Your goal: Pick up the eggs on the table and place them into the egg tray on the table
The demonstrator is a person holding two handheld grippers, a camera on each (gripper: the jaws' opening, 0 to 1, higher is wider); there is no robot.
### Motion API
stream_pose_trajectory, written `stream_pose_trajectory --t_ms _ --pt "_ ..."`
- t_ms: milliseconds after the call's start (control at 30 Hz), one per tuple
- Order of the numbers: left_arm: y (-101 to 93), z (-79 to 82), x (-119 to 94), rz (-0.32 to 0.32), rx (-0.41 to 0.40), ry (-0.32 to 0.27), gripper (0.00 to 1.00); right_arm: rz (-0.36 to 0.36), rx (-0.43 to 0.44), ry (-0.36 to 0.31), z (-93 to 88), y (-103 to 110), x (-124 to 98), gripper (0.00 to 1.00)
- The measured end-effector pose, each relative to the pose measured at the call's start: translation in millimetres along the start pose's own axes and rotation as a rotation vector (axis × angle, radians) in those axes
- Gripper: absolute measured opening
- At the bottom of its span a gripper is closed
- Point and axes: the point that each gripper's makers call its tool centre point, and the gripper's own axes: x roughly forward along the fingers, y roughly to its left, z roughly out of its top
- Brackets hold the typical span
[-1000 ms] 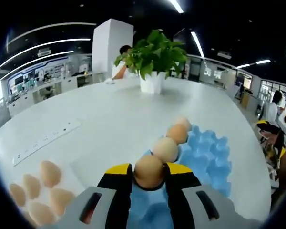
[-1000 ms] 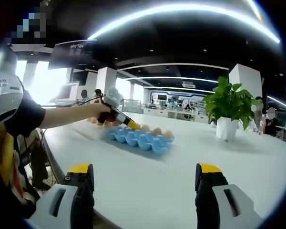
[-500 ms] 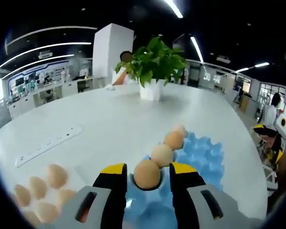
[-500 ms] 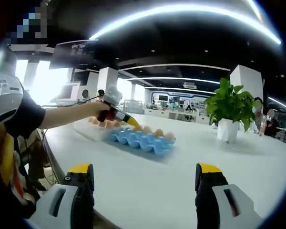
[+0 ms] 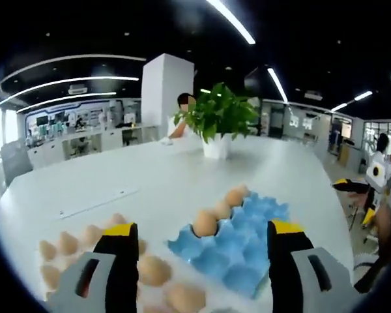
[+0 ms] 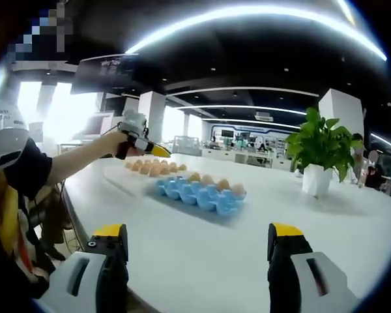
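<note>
A blue egg tray point(image 5: 247, 251) lies on the white table, with a row of brown eggs point(image 5: 205, 223) along its far left edge. My left gripper point(image 5: 202, 261) hangs open above the tray's near end, nothing between its yellow-tipped fingers point(image 5: 120, 229). Loose eggs point(image 5: 153, 268) lie in a cluster to the left of the tray. In the right gripper view the left gripper point(image 6: 160, 151), held by a hand, hovers over the loose eggs point(image 6: 150, 168) beside the tray point(image 6: 202, 199). My right gripper point(image 6: 197, 261) stands open and empty near the table's edge, far from the tray.
A potted plant point(image 5: 218, 117) in a white pot stands at the far side of the table. A white power strip point(image 5: 98, 202) lies at the left. The person's arm point(image 6: 65, 166) reaches over the table. People sit at the room's edges.
My left gripper has opened and let go of the egg, which now sits in the tray. It has lifted up and back toward the loose eggs. The right gripper has barely moved.
</note>
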Motion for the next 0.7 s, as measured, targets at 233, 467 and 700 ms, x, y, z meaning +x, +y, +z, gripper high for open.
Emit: stream_pose_trajectory --t_ms 233,467,700 --pt "3.6 -5.5 -56 0.063 -0.033 -0.071 1.00 0.022 -0.002 0.003 1.7 6 7 0.93" --pt "0.1 -20.7 -106 0.126 -0.054 -0.140 1.00 0.026 0.001 -0.003 2.4 5 12 0.93" --pt "-4.6 -39.6 -141 0.202 -0.058 -0.164 1.00 0.031 0.009 0.006 -3.9 4 15 0.93"
